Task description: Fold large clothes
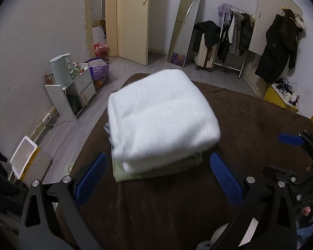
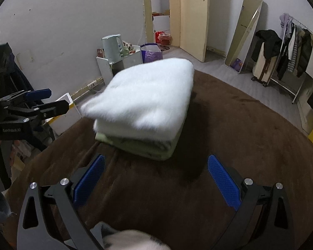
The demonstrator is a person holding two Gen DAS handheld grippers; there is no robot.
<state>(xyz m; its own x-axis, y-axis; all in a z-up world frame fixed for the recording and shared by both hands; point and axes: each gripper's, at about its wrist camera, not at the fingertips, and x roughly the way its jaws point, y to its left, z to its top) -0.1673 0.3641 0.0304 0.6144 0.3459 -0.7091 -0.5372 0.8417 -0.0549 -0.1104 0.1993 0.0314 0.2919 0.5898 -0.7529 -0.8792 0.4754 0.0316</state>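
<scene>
A folded white fluffy garment lies on top of a folded pale green one, stacked on a brown blanket. My left gripper is open and empty, its blue pads just short of the stack's near edge. My right gripper is open and empty, a little behind the same stack. The pale green garment shows below the white one. The right gripper shows at the right edge of the left wrist view; the left gripper shows at the left of the right wrist view. A light cloth lies at the bottom edge.
A white cabinet with a kettle stands by the left wall. A mirror, a suitcase, a clothes rack and a hanging black coat line the far wall. A purple bag sits on the grey floor.
</scene>
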